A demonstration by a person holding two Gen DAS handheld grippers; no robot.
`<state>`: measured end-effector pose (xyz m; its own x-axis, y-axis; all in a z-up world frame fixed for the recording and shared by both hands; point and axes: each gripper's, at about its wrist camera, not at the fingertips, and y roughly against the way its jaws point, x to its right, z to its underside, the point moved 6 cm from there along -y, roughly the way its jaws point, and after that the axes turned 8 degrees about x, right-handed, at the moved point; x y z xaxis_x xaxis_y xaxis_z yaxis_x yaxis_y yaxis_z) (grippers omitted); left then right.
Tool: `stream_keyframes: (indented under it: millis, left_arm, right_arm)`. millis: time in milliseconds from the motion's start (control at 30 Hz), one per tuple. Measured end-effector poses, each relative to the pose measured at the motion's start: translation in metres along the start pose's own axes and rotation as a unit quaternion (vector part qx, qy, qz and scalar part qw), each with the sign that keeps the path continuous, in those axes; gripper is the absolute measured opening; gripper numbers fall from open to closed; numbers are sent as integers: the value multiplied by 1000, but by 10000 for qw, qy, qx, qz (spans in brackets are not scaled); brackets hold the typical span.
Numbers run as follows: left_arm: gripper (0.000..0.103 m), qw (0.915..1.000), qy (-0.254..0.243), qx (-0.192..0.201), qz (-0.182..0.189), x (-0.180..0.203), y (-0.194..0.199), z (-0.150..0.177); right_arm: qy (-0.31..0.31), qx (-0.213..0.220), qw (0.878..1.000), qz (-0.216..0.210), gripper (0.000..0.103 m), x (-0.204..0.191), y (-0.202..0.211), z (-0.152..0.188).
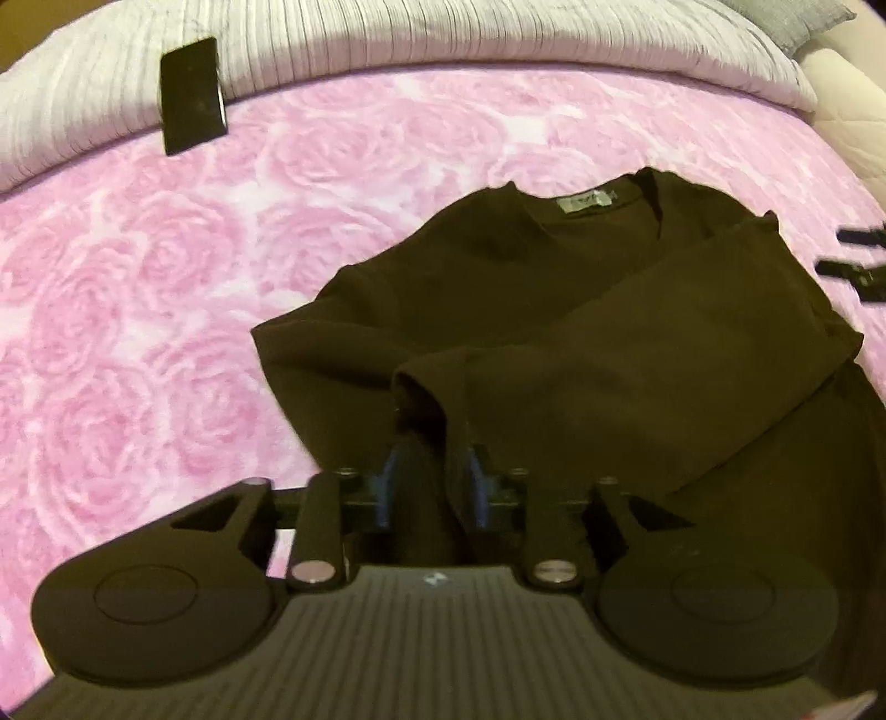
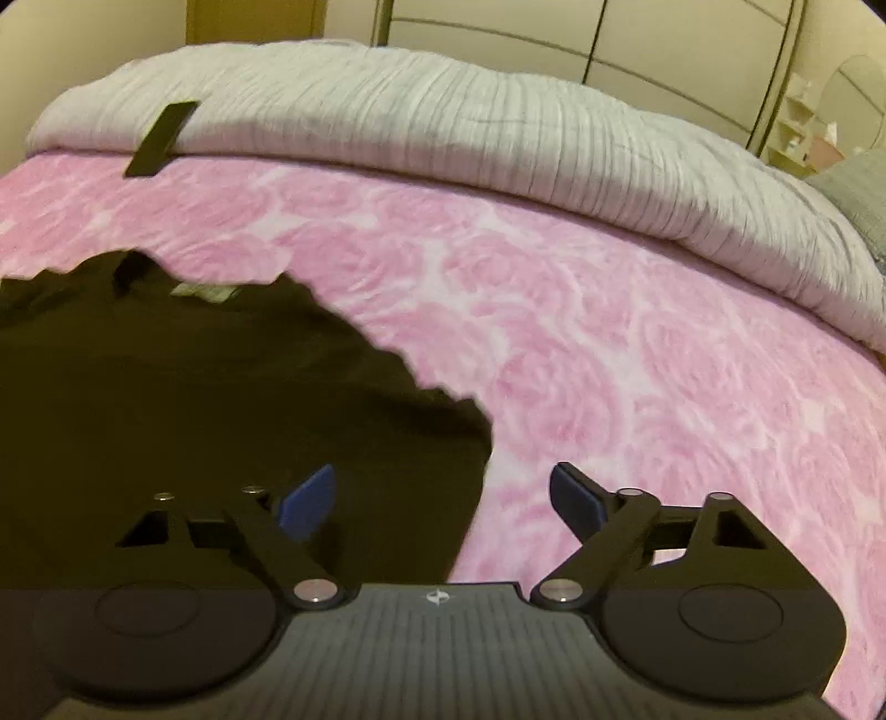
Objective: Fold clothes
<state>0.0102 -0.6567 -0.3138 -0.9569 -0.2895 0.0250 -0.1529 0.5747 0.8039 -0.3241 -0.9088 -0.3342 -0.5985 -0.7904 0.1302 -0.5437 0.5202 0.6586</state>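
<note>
A dark brown sweater (image 1: 581, 310) lies on the pink rose-patterned blanket (image 1: 166, 288), neck and grey label (image 1: 586, 204) at the far side, one sleeve folded across its body. The sleeve's cuff (image 1: 421, 387) reaches down between the blue pads (image 1: 392, 487) of my left gripper (image 1: 434, 490); the jaws stand a little apart and blue shows on both sides of the cloth. My right gripper (image 2: 443, 504) is wide open over the sweater's right edge (image 2: 459, 421), one pad (image 2: 310, 498) above the cloth, the other above the blanket. Its black fingertips (image 1: 855, 238) show at the left wrist view's right edge.
A black phone-like slab (image 1: 191, 94) (image 2: 160, 138) leans on the rolled white ribbed duvet (image 2: 498, 138) at the blanket's far side. A grey pillow (image 1: 786, 22) lies at the far right. Wardrobe doors (image 2: 609, 39) stand behind the bed.
</note>
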Motion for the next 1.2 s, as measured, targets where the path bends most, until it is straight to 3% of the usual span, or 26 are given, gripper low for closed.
stream_keyframes:
  millis: [33, 67, 100, 133, 267, 333, 533, 567, 633, 667, 700, 733, 833, 867, 900, 933, 1000, 1067, 1100, 1133, 1167, 1200]
  left_arm:
    - [39, 10000, -62, -2, -36, 3, 3, 1]
    - [43, 9999, -144, -11, -75, 7, 6, 2]
    - [48, 9997, -226, -20, -114, 10, 9, 3]
    - [50, 9995, -303, -24, -122, 15, 11, 5]
    - [57, 9991, -430, 5, -47, 26, 18, 12]
    - [58, 9988, -479, 38, -26, 28, 22, 16]
    - [58, 9989, -438, 165, 34, 24, 40, 31]
    - [58, 9990, -420, 170, 24, 22, 42, 34]
    - [58, 9992, -364, 171, -8, 18, 46, 40]
    - [58, 9992, -359, 189, -13, 17, 48, 42]
    - [58, 9991, -362, 210, -9, 15, 50, 44]
    - [58, 9990, -364, 246, -2, 14, 51, 44]
    - [58, 9988, -318, 368, 64, 8, 52, 41]
    - [58, 9987, -289, 412, 85, 6, 50, 38]
    - [58, 9986, -247, 459, 115, 2, 46, 35]
    - [57, 9985, -193, 492, 172, -1, 41, 30]
    - [54, 9980, -83, 553, 311, -8, 29, 19]
    - [50, 9969, 49, 639, 450, -15, 13, 4]
    - [47, 9963, 162, 641, 551, -19, 4, -2]
    - [45, 9953, 283, 589, 711, -21, -6, -8]
    - [42, 9941, 371, 541, 860, -22, -16, -14]
    - [33, 9936, 395, 441, 964, -22, -27, -17]
  right_arm:
    - [-45, -68, 10000, -46, 77, -2, 5, 3]
    - [-105, -96, 9999, -87, 64, -4, 14, 4]
    - [-140, -163, 9997, -117, 38, -8, 20, 6]
    - [-159, -272, 9994, -151, 20, -12, 23, 8]
    - [-142, -442, 9986, -246, 21, -29, 41, 15]
    - [-38, -458, 9986, -268, 0, -37, 48, 16]
    - [208, -481, 9984, -211, 0, -58, 58, 12]
    - [279, -442, 9984, -190, 15, -62, 60, 10]
    - [361, -283, 9989, -31, 94, -66, 63, 6]
    - [396, -134, 9991, 18, 94, -67, 66, 2]
    - [349, -187, 9990, -198, 43, -71, 65, 2]
    - [295, -257, 9983, -437, 0, -75, 64, 2]
    - [499, -182, 9980, -331, 1, -85, 59, 0]
    - [528, -137, 9980, -319, 14, -88, 58, -2]
    - [539, -100, 9980, -318, 46, -91, 58, -4]
    - [551, -63, 9980, -317, 5, -94, 57, -5]
    - [491, -249, 9962, -677, 0, -104, 50, -4]
    - [758, -117, 9951, -623, 0, -114, 44, -7]
    - [890, -36, 9945, -557, 5, -119, 40, -10]
    - [921, -12, 9944, -517, 31, -120, 33, -13]
    - [943, 8, 9944, -480, 47, -120, 26, -17]
    - [965, 27, 9943, -442, 61, -121, 19, -20]
